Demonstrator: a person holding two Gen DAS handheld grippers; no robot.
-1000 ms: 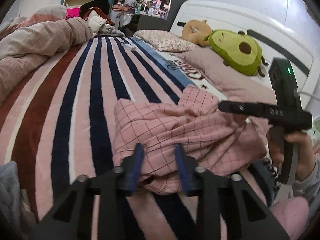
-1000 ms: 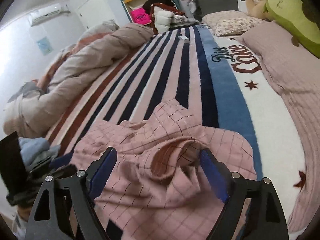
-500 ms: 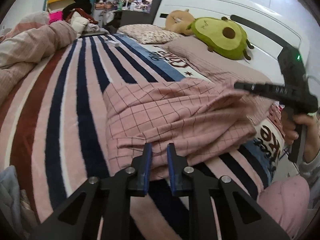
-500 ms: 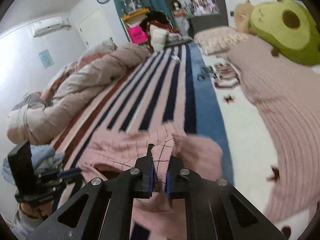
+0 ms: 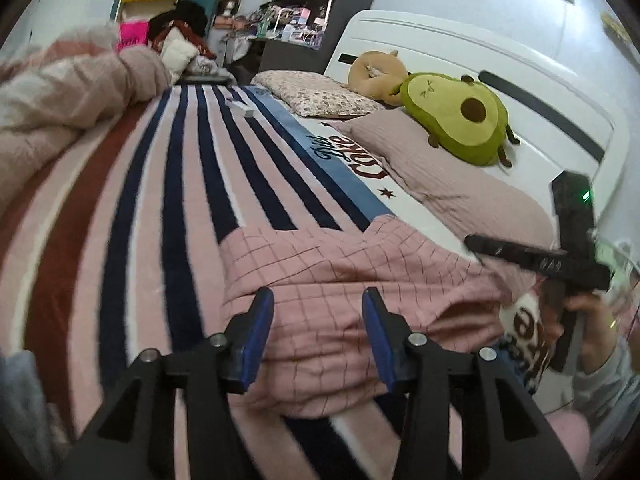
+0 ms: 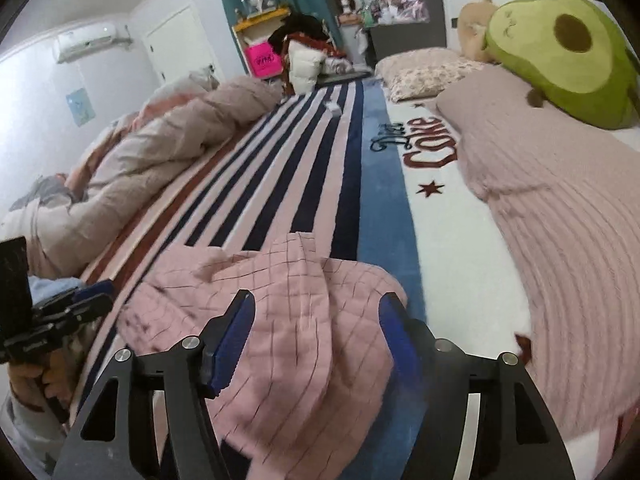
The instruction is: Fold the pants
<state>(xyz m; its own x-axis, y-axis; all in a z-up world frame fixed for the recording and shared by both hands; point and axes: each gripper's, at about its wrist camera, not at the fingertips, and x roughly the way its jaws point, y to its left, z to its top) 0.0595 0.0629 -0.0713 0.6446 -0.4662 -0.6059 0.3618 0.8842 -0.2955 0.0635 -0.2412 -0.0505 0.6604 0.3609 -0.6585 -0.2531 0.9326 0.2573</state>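
Note:
Pink checked pants [image 5: 344, 280] lie spread across the near end of the striped blanket [image 5: 168, 200], still rumpled. My left gripper [image 5: 318, 332] hovers just above their near edge, its jaws opening, the blue pads clear of the cloth. In the right wrist view the same pants [image 6: 280, 304] bunch into a ridge below my right gripper [image 6: 316, 340], whose jaws are also opening with no cloth pinched. A hand holds the right gripper's handle [image 5: 568, 264] at the right of the left wrist view. The left gripper's body [image 6: 48, 312] shows at the left edge of the right wrist view.
A rolled quilt [image 6: 132, 168] runs along the blanket's left side. Pillows [image 5: 316, 94], an avocado plush [image 5: 460, 116] and a pink cover [image 6: 560, 208] lie by the headboard on the right. A small white object [image 5: 244, 110] sits far up the stripes. Cluttered shelves stand beyond the bed.
Both grippers pinched the pants half a second ago, drew them out wider and flatter, then let go. Both sets of jaws now stand apart above the cloth.

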